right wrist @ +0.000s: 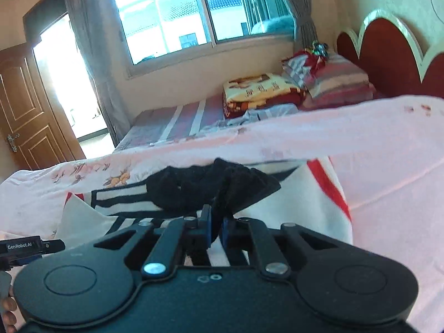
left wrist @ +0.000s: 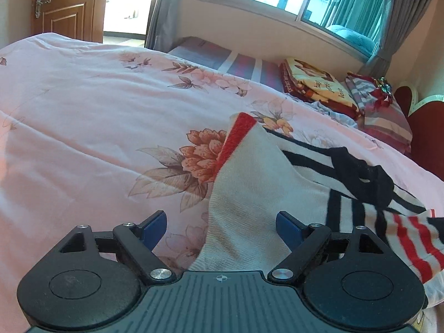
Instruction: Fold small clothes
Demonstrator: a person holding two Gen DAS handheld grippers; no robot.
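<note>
A small white garment (left wrist: 249, 183) with a red trim, black stripes and red stripes lies on the pink floral bedspread (left wrist: 83, 116). A crumpled black piece (left wrist: 369, 177) lies on it. My left gripper (left wrist: 222, 224) is open, its blue pads on either side of the white cloth's near edge. My right gripper (right wrist: 215, 227) is shut on the black piece (right wrist: 211, 186), holding it over the striped white garment (right wrist: 277, 216). The left gripper's body shows at the left edge of the right wrist view (right wrist: 27, 247).
Folded blankets (left wrist: 313, 83) and a striped pillow (left wrist: 385, 116) lie near the red headboard (right wrist: 388, 55). A window (right wrist: 177, 16) with grey curtains is behind the bed. A wooden door (left wrist: 63, 5) stands at the far left.
</note>
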